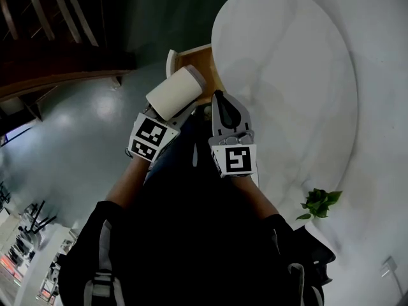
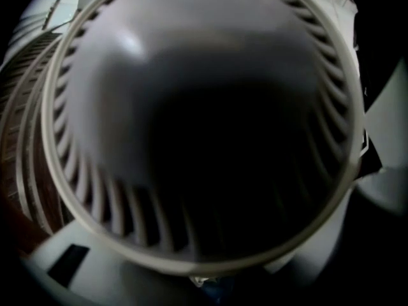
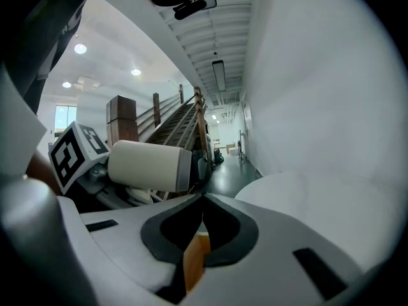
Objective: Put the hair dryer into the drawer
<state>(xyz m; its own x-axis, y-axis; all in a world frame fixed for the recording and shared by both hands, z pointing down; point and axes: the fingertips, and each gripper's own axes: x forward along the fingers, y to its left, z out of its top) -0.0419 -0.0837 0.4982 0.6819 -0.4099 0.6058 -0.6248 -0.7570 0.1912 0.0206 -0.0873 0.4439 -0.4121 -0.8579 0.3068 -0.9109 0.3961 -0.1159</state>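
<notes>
We see the open drawer [image 1: 193, 58], wooden inside, tucked under the rim of a round white table [image 1: 287, 75]. The left gripper [image 1: 169, 111] is clamped on the cream hair dryer [image 1: 175, 92], which lies tilted at the drawer's near edge, its front end overlapping the opening from above (whether it touches the drawer we cannot tell). In the left gripper view the dryer's slotted grille [image 2: 204, 126] fills nearly everything. The right gripper [image 1: 218, 95], just right of the drawer's near corner, has its jaws pressed together with nothing between them.
</notes>
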